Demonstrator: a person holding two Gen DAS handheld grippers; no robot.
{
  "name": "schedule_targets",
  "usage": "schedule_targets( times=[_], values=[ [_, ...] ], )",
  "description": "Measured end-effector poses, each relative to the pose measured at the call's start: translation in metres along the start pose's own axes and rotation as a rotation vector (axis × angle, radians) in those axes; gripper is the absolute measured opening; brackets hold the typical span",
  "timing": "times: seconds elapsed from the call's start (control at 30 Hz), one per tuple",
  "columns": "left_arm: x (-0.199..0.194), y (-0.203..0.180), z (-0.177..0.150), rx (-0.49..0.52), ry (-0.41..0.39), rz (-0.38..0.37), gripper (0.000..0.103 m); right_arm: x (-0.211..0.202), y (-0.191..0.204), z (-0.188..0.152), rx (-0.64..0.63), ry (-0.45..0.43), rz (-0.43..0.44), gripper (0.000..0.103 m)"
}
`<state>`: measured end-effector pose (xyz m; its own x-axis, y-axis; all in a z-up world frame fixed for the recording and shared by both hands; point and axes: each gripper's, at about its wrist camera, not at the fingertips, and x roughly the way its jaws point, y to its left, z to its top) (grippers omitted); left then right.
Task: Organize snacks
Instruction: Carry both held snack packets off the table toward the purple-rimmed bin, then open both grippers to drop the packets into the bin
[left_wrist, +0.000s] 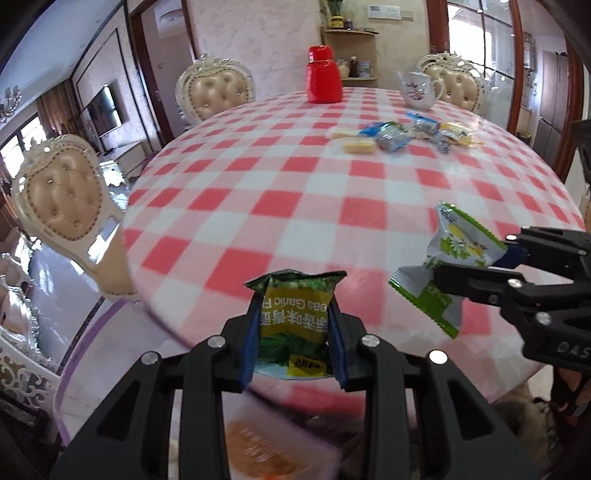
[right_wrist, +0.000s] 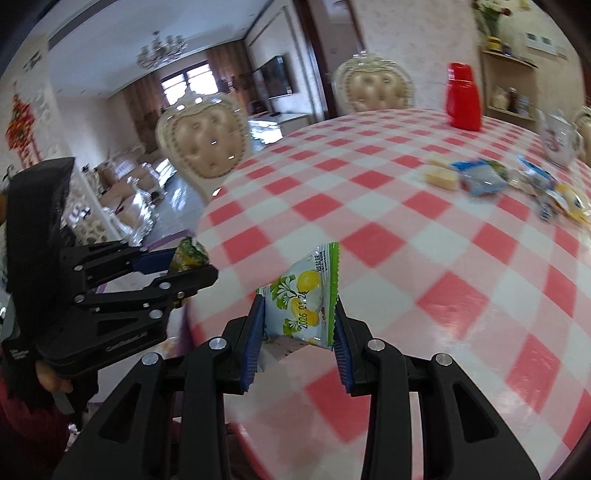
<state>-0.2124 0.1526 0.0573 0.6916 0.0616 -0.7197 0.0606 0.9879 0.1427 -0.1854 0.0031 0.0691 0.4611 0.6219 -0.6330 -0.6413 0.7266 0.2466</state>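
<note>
We carry two snacks, the left gripper (left_wrist: 295, 332) pinching a green pea packet (left_wrist: 293, 317) and the right gripper (right_wrist: 297, 332) pinching a lemon packet (right_wrist: 308, 295), and next we need a spot to drop them.

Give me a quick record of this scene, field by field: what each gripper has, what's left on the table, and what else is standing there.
left gripper: shut on green garlic pea packet
right gripper: shut on white and green snack packet
table: round, red and white checked cloth
snacks left: snack pile at the far side
also standing: red jug, white teapot
</note>
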Motion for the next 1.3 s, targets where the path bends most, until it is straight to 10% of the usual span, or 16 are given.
schedule_targets(
  times=[0.8, 0.9, 1.1, 1.3],
  values=[
    [0.002, 0.134, -0.063, -0.093, 0.201, 0.204, 0.041, 0.045, 0.157, -0.026, -0.381, 0.134, 0.285, 0.042],
    [-0.004, 0.140, -0.059, -0.136, 0.156, 0.256, 0.085, 0.031, 0.149, -0.021, -0.357, 0.072, 0.278, 0.066],
    [-0.027, 0.120, -0.032, -0.186, 0.010, 0.304, 0.099, 0.012, 0.075, -0.004, -0.154, -0.030, 0.166, 0.080],
    [-0.022, 0.076, 0.023, -0.213, -0.076, 0.093, 0.101, -0.010, -0.022, -0.001, 0.049, -0.087, -0.064, 0.087]
  ],
)
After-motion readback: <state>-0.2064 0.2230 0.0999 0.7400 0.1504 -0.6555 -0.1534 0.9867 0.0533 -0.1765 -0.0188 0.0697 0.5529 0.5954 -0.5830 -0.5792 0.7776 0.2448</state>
